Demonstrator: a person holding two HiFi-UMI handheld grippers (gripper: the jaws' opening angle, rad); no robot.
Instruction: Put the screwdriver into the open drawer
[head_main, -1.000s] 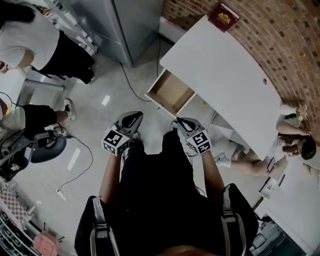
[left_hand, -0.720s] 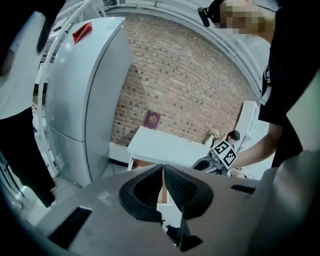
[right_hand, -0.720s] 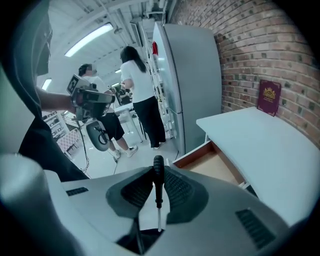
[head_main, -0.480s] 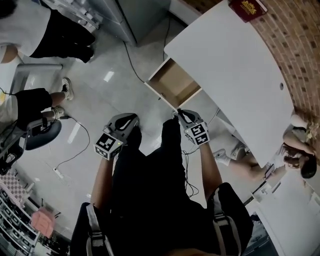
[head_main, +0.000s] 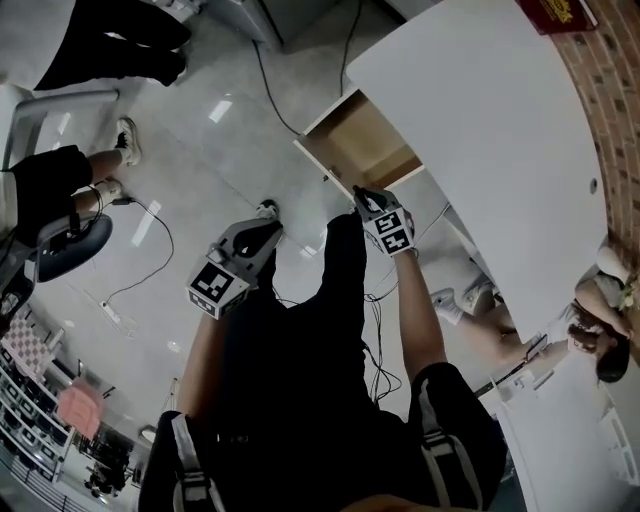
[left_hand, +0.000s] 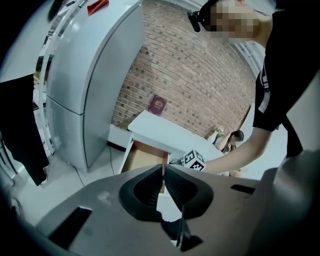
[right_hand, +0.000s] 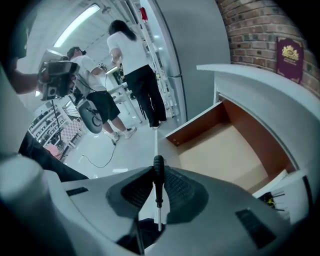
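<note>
In the right gripper view a screwdriver (right_hand: 158, 180) with a black handle and thin metal shaft stands upright between the jaws of my right gripper (right_hand: 158, 169), which is shut on it. The open wooden drawer (right_hand: 226, 149) lies just ahead and to the right, and nothing shows inside it. From the head view my right gripper (head_main: 362, 198) is at the drawer's (head_main: 362, 150) near corner. My left gripper (head_main: 262, 238) hangs over the floor to the left. Its jaws meet in the left gripper view (left_hand: 163, 176) with nothing held.
The drawer belongs to a white desk (head_main: 480, 120) against a brick wall, with a red book (head_main: 555, 12) on its far end. A grey cabinet (left_hand: 85, 90) stands left of the desk. Cables (head_main: 150, 250) cross the floor. People stand at the left (right_hand: 135, 75); one crouches at the right (head_main: 590, 340).
I have stepped closer to the desk. The right gripper with the screwdriver has moved up to the drawer's near corner. The left gripper has stayed shut beside it.
</note>
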